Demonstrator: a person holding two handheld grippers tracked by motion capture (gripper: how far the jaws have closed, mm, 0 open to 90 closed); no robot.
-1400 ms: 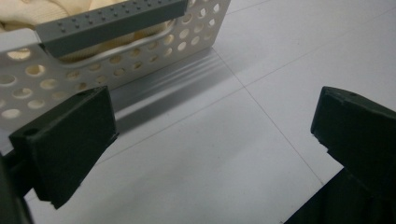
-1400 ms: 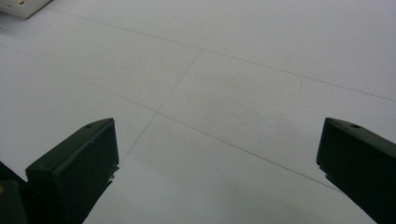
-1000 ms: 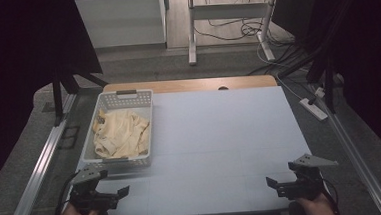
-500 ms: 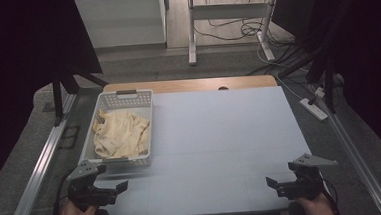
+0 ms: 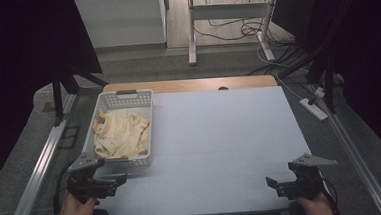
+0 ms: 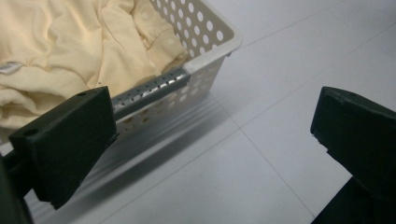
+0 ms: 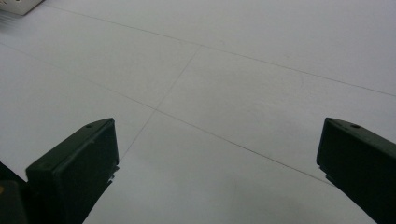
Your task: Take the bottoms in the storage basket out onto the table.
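A white perforated basket (image 5: 147, 127) stands at the table's left side, holding a crumpled pale yellow cloth (image 5: 121, 134). My left gripper (image 5: 118, 182) hovers just in front of the basket's near wall, open, with nothing between its jaws. In the left gripper view the basket's near corner (image 6: 212, 53) and the cloth (image 6: 70, 42) lie close ahead of the open gripper (image 6: 212, 135). My right gripper (image 5: 272, 183) is low over the table's near right corner, open and empty. The right gripper view looks across the bare white surface between the wide-apart jaws of that gripper (image 7: 217, 163).
The white table top (image 5: 225, 135) stretches between the two grippers, with a wooden strip (image 5: 192, 85) along its far edge. A metal rail (image 5: 37, 172) runs along the left side and a power strip (image 5: 315, 108) lies off the right edge. Cables and desk legs lie beyond.
My left gripper has moved forward and slightly right, closer to the basket's near wall. The right gripper has stayed where it was.
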